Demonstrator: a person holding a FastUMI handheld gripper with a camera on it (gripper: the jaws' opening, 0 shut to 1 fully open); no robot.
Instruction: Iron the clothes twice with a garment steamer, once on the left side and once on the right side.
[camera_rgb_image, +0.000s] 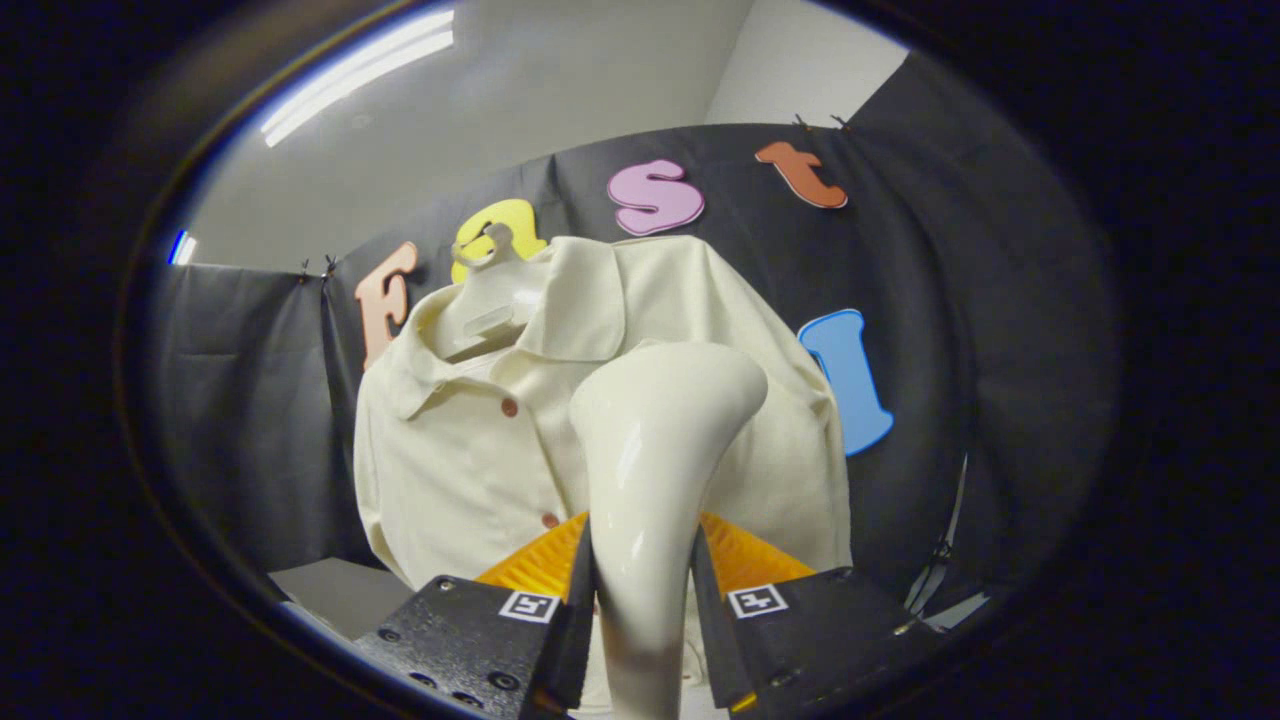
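Note:
A cream shirt (470, 440) with small brown buttons hangs on a pale hanger (488, 290) against the booth wall, collar open. My gripper (642, 560) is shut on the handle of a glossy cream garment steamer (655, 430), both fingers pressing its neck from either side. The steamer's wide head rises just ahead of the fingers and rests against or very close to the shirt's right half, below the collar; I cannot tell if it touches. The head hides part of the shirt's right front.
A grey tabletop corner (335, 590) lies below the shirt to the left. A thin dark cord (940, 560) hangs along the wall to the right of the shirt. A ceiling light strip (350, 75) glows overhead.

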